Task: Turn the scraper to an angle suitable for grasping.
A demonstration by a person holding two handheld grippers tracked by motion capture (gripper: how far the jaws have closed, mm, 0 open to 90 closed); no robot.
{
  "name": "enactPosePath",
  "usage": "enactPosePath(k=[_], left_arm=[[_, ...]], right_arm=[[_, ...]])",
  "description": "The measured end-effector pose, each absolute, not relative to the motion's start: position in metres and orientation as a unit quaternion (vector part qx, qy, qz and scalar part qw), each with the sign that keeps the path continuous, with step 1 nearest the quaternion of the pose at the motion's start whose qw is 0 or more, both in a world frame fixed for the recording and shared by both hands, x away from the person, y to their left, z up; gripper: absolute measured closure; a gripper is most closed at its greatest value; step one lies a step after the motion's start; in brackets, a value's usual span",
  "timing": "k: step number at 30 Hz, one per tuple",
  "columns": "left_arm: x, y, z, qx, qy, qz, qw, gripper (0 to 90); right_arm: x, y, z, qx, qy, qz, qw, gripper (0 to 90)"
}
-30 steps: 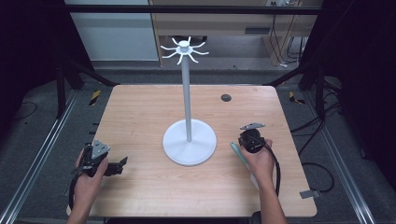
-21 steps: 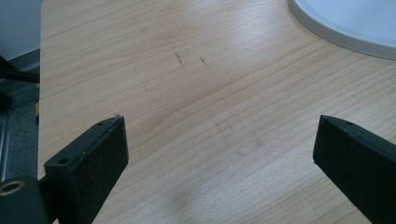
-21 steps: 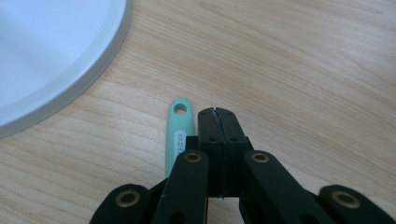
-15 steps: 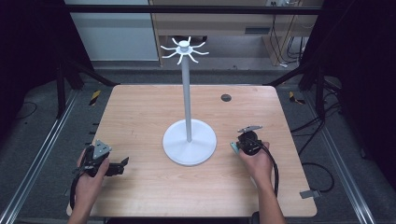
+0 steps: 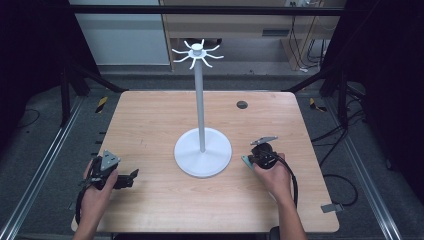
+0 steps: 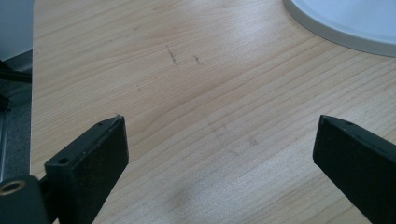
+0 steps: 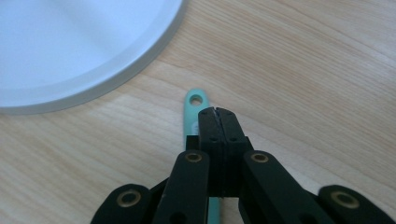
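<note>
High view: the white stand (image 5: 202,150) is seen mid-table, hooks bare, both grippers held low near the front edge. Left gripper (image 6: 219,154) view: jaws spread wide, nothing between them. Right gripper (image 7: 218,116) view: jaws pressed together over a teal strip (image 7: 195,105) lying flat just beside the stand's base; whether it is clamped cannot be told, and hanging is judged not yet done.

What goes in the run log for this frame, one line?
left hand-held gripper: open, over bare table | right hand-held gripper: shut, above teal handle | stand: upright

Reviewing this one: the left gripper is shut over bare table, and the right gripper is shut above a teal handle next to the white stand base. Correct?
Not quite. The left gripper is open, jaws wide apart over bare table, as the left gripper view shows. The rest holds.
</note>
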State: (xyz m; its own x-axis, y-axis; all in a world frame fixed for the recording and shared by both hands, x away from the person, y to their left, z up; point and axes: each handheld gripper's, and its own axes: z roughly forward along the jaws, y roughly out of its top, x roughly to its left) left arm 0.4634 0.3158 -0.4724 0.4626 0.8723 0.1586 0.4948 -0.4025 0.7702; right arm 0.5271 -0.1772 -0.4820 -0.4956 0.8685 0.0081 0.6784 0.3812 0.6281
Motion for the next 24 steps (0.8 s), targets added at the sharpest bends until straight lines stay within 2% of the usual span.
enactPosePath(k=[5, 24], left_arm=[[0.464, 0.315, -0.473, 0.79, 0.433, 0.283, 0.331, 3.2], [0.463, 0.316, -0.473, 0.791, 0.432, 0.284, 0.327, 3.2]], right_arm=[[0.516, -0.169, -0.481, 0.458, 0.826, 0.293, 0.15, 90.0], [0.515, -0.165, -0.463, 0.448, 0.821, 0.303, 0.182, 90.0]])
